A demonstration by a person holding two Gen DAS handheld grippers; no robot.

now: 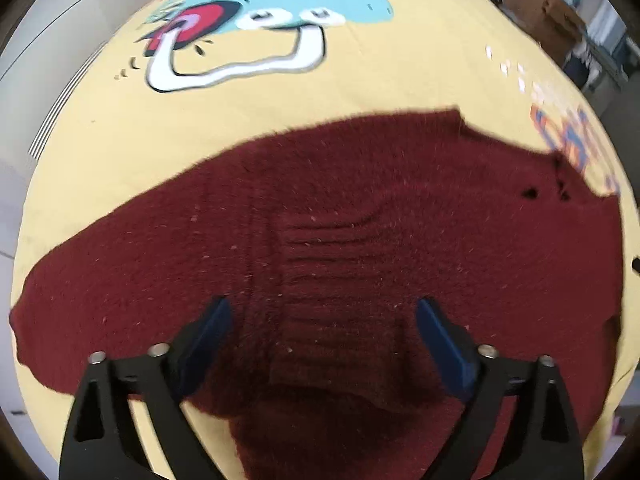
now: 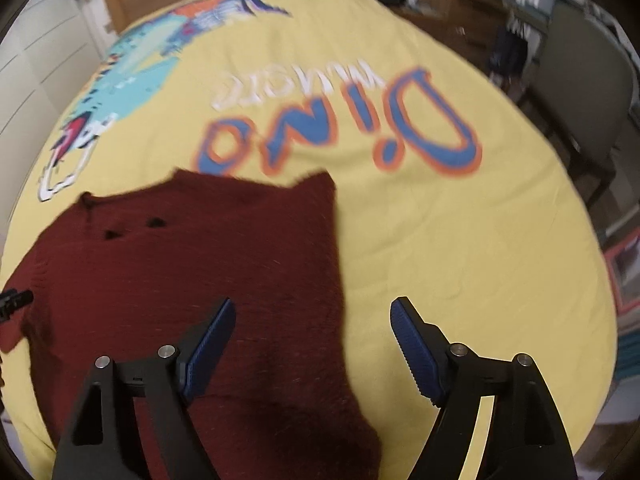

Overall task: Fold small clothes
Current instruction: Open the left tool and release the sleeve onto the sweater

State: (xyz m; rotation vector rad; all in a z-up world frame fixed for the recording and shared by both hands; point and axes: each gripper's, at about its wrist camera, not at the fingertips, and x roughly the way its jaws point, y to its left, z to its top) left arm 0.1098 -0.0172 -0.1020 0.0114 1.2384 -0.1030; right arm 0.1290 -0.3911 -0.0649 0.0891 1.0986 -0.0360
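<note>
**Maroon sweater flat on yellow sheet, both claws spread**

The maroon sweater lies flat on the yellow printed sheet, its long axis running across the left wrist view. A ribbed cuff points toward the camera there. The left claw stands spread above the knit, gripping nothing. The right claw is likewise spread, straddling the sweater's right edge. The sweater's near edge is cut off behind the fingers; both views are blurred.

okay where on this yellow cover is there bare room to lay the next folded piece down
Widest free patch: the yellow cover right of the maroon sweater, below the blue "Dino" lettering, out to the cover's right edge. A narrower strip lies between the sweater's top edge and the cartoon print. Crowded: the near left, where the sweater sprawls under both open grippers.
</note>
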